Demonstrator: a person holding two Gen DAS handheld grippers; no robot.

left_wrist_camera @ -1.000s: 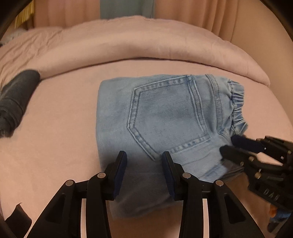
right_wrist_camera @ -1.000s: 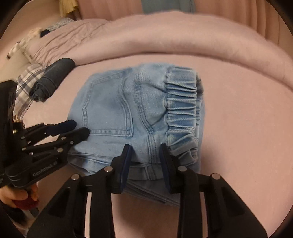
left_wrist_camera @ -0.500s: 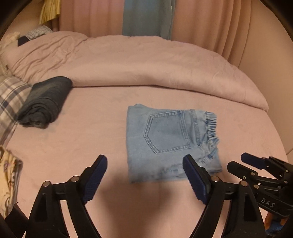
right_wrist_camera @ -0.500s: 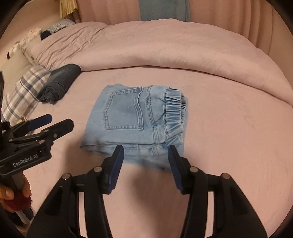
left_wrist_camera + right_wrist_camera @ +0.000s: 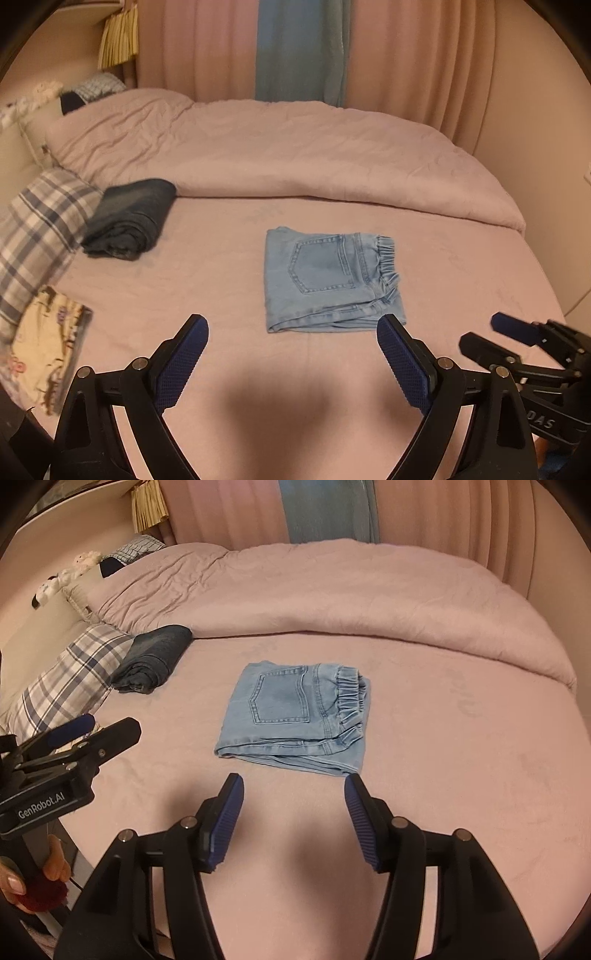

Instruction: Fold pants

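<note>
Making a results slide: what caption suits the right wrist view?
Folded light-blue pants lie flat on the pink bed; open right gripper hangs clear, nothing held.

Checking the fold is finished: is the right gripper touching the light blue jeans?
Apart. The right wrist view shows bare sheet between the open right gripper and the light blue jeans.

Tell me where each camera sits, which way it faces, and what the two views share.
Left wrist: rides the left gripper, looking forward over the bed at the folded light-blue jeans; its own open fingers show below, the right gripper at far right.
Right wrist: rides the right gripper, facing the jeans; open fingers below, left gripper and hand at left.
Shared: jeans, rolled dark jeans, plaid pillow, pink duvet.
</note>
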